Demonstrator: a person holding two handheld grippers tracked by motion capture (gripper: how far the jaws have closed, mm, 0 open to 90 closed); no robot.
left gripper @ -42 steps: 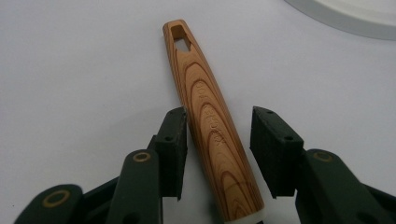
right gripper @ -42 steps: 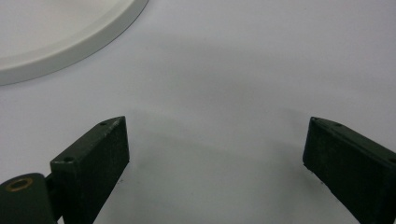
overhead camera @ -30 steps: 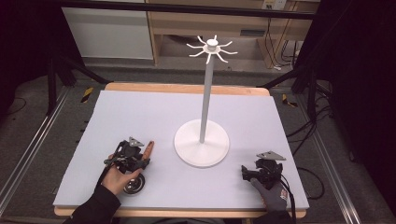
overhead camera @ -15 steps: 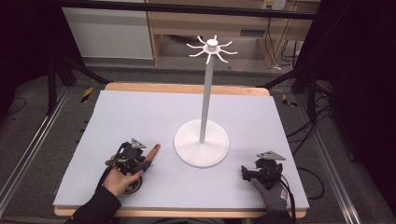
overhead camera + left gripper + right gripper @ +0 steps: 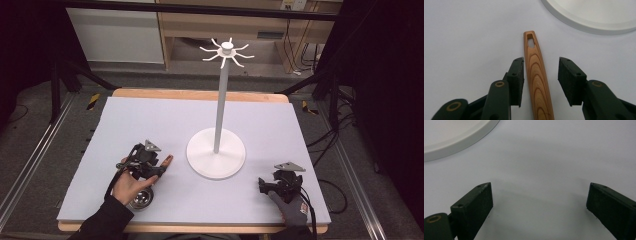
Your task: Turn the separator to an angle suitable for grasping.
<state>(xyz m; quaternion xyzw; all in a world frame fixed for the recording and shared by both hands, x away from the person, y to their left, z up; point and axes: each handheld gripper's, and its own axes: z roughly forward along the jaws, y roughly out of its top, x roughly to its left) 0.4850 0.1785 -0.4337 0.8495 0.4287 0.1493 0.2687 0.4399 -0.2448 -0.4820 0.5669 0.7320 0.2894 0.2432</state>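
Note:
A utensil lies on the pale mat at the front left, with a wooden handle (image 5: 168, 159) and a round metal bowl (image 5: 141, 199). My left gripper (image 5: 159, 164) sits over the handle, with the person's hand behind it. In the left gripper view the striped handle (image 5: 536, 75) runs up between the jaws of the left gripper (image 5: 541, 62). The left pad rests against it and the right pad (image 5: 570, 77) stands clear; these jaws have just been opening. My right gripper (image 5: 270, 184) rests at the front right. Its jaws (image 5: 540, 187) are wide apart with only bare mat between them.
A white stand rises mid-table on a round base (image 5: 216, 152), with a ring of hooks (image 5: 227, 50) on top of its pole. Its base edge appears in both gripper views (image 5: 594, 15) (image 5: 454, 132). The mat (image 5: 150, 125) lies on a wooden table.
The left gripper has risen slightly and shifted a little right along the handle, and its jaws have parted. The right gripper has not moved.

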